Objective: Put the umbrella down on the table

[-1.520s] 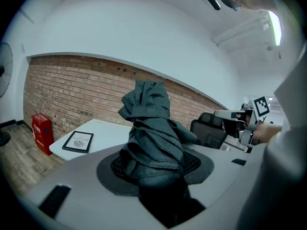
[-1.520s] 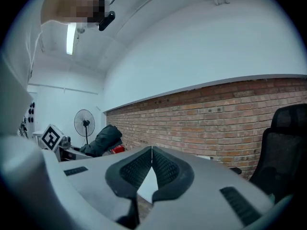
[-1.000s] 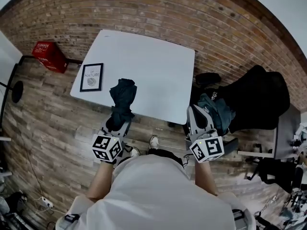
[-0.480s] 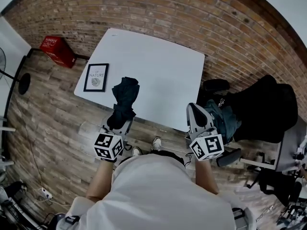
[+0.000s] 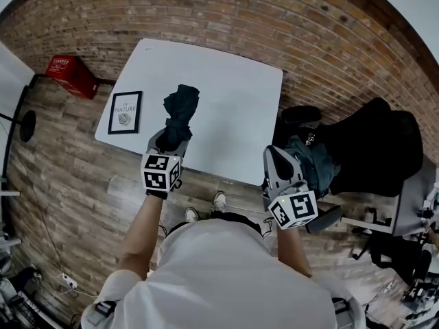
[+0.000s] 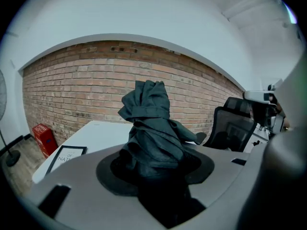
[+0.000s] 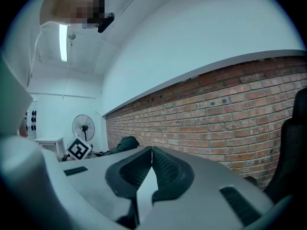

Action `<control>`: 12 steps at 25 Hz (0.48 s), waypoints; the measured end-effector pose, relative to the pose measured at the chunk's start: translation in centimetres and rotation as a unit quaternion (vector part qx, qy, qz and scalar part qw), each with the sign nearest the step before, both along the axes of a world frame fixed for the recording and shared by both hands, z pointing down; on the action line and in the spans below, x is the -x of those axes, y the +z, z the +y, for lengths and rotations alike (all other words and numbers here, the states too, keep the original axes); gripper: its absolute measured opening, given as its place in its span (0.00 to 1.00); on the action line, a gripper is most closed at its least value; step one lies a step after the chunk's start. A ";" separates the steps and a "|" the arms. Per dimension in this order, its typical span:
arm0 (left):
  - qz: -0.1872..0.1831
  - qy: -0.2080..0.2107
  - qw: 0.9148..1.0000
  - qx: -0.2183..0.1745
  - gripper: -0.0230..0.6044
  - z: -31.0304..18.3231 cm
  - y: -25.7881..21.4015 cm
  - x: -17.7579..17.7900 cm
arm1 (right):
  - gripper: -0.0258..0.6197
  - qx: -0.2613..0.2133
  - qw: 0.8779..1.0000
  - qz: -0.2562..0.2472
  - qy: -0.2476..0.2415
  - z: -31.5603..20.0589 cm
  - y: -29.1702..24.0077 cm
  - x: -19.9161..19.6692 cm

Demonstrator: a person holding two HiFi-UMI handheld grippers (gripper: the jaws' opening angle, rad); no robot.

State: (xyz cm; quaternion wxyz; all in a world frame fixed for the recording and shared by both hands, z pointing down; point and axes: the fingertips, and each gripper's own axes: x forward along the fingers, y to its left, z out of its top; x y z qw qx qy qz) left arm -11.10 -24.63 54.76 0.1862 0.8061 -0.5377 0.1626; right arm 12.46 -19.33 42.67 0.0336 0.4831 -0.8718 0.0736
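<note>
Holding the umbrella (image 5: 181, 108) by its lower end in the left gripper (image 5: 171, 141), part-open and pressing on the dark folded cloth. Hanging it over the table (image 5: 236, 94) near the front edge, right of the frame (image 5: 126, 112), tip pointing away and tilted up, seemingly not yet resting on the top. Holding the right gripper (image 5: 276, 157) pinched shut on nothing, off the table's right corner. Judging the step as the lowering, close to set-down. Needing next: sinking the bundle until lying flat on bare top, clear of the frame, then spreading the left gripper wider and backing off.
</note>
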 end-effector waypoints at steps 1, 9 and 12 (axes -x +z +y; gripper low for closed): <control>-0.004 0.000 1.000 0.006 0.40 -0.8 0.6 -0.2 | 0.07 0.002 1.000 0.000 0.003 0.0 0.1 -0.3; -0.012 -0.007 0.995 0.099 0.40 -5.9 8.4 -2.0 | 0.07 0.016 1.000 0.002 0.026 -0.2 1.0 -2.5; -0.038 0.001 0.991 0.130 0.40 -6.9 11.4 -2.5 | 0.07 0.023 0.999 0.004 0.035 -0.5 1.4 -3.3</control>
